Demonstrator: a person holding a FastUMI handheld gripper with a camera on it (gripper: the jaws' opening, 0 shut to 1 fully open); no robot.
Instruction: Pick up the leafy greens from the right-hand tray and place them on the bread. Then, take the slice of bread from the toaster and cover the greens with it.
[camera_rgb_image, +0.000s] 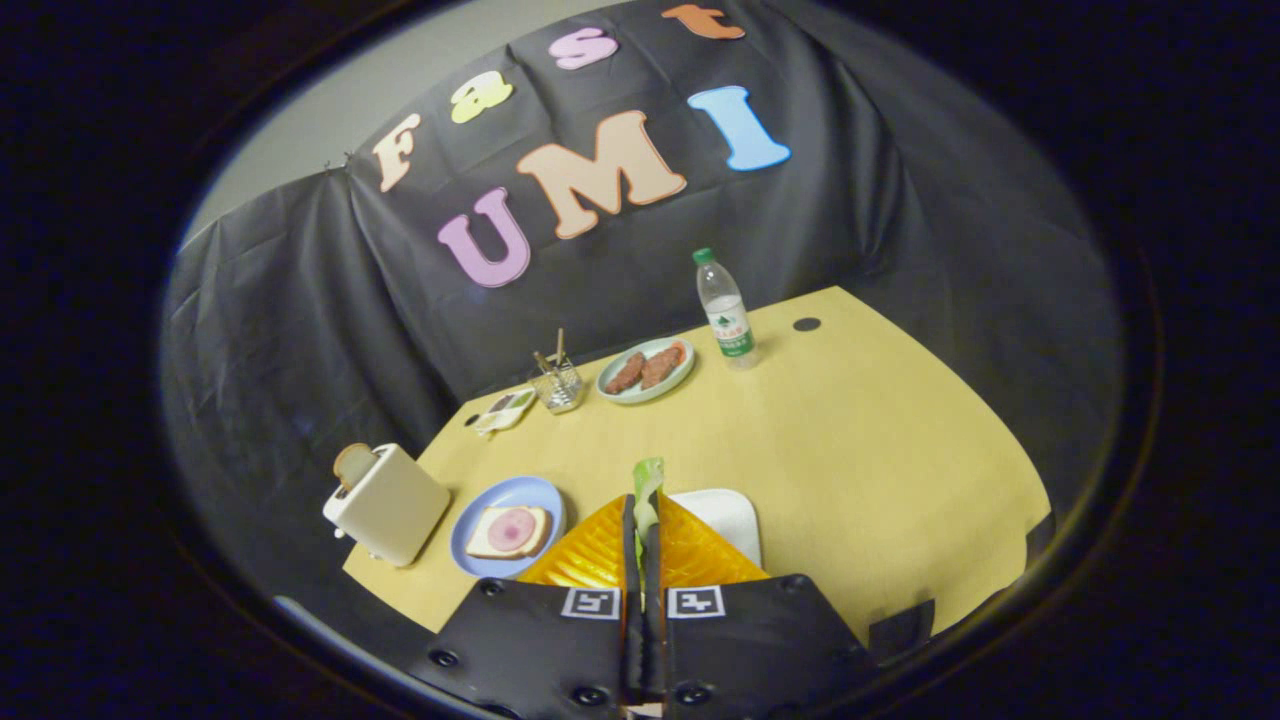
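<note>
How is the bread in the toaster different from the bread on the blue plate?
The toaster bread stands upright in the toaster, half hidden and bare. The plate bread lies flat on the blue plate, a pink slice on top. Both await the greens pinched in the gripper.

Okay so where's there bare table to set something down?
Widest bare patch: the table between the water bottle, white tray and far edge. Crowded beside the toaster and blue plate. The gripper is shut on the greens.
</note>
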